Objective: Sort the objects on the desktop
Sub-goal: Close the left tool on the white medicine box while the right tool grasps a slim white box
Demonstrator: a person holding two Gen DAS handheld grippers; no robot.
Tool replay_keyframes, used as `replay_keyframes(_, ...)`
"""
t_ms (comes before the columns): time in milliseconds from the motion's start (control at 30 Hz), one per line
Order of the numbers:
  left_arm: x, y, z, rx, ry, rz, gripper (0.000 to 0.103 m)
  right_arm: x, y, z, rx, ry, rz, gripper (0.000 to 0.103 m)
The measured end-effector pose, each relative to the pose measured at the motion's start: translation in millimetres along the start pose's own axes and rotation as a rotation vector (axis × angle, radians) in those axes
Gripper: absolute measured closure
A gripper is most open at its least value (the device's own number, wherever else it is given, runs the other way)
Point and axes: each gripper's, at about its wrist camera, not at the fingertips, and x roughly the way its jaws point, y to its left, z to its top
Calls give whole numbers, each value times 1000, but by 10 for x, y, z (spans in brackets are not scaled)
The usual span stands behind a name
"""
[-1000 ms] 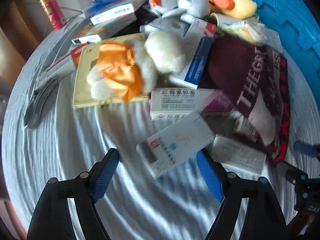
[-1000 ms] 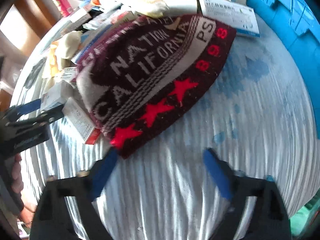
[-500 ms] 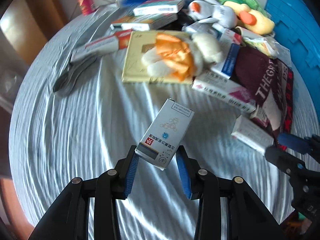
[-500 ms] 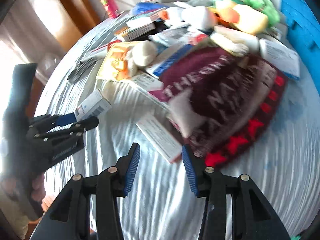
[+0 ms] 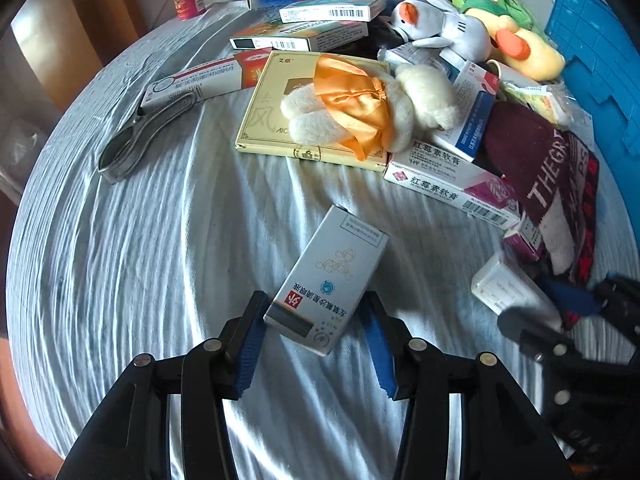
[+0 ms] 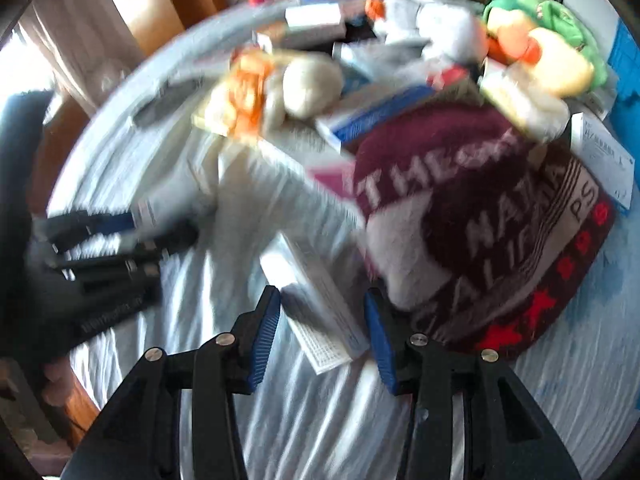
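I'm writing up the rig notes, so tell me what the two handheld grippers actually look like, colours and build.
The left gripper and right gripper look alike: matte black angular linkage arms with round silver pivot screws, each ending in two flat blue ribbed pads. No cables show. The left one's body carries small pale lettering, too blurred to read. No sleeve shows.

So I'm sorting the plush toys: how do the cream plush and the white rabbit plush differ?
The cream plush wears an orange satin cloth; the white rabbit plush is bare, with an orange patch on its head. The cream one lies on the yellow box; the rabbit lies farther back in the pile. Both lie on their sides.
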Motion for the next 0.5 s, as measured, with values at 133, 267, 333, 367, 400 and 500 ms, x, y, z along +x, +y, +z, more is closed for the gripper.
replay_keyframes(133, -48, -64, -38, 8, -11, 17, 64, 27, 25, -13, -16, 12, 1, 74)
replay_keyframes(267, -30, -40, -3, -19, -17, 19, 50, 79, 5, 60, -9, -4, -2, 74)
replay_keyframes(333, -2, -15, 19, -37, -26, 17, 43, 95, -3, 50, 4, -9, 1, 74)
replay_keyframes(367, 14, -8, 32, -44, -29, 13, 43, 106, -9, 34, 6, -10, 0, 74)
replay_keyframes(400, 17, -15, 39, -42, -34, 12, 45, 108, -15, 18, 10, -9, 1, 74)
replay_keyframes(500, -10, -75, 59, -10, -42, 6, 66, 87, -29, -40, 21, -6, 5, 73)
